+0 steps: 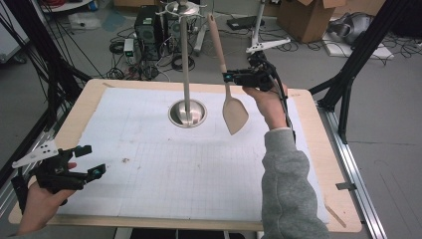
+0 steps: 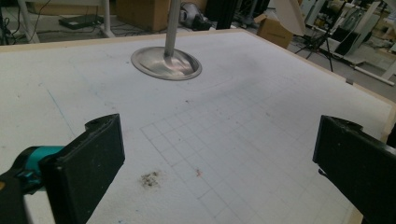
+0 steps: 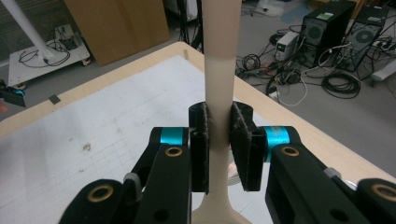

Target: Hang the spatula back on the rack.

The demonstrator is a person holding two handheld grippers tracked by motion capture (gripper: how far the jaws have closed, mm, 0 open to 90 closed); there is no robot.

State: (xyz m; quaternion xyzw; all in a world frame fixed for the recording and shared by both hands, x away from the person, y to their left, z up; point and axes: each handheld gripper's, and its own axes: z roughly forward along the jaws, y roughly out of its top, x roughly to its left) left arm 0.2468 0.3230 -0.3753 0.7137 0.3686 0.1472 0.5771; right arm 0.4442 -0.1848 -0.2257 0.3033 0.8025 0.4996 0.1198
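The right gripper (image 1: 228,77) is clamped on the neck of a pale beige flat-bladed plastic spatula (image 1: 234,113), holding it upright in the air, blade down, at about three o'clock from the tall silver metal hanging stand (image 1: 185,59) with its round dished base (image 1: 187,113). In the right gripper view the pads (image 3: 201,140) pinch a narrow, smooth handle (image 3: 220,84), so the likeliest trouble is the spatula pivoting or sliding in the grip (its blade is the heavy end) as it nears the stand's top hooks. A swing could also knock the slim stand. The left gripper (image 1: 85,160) rests at seven o'clock on the white gridded mat (image 1: 199,169), jaws wide apart and holding nothing.
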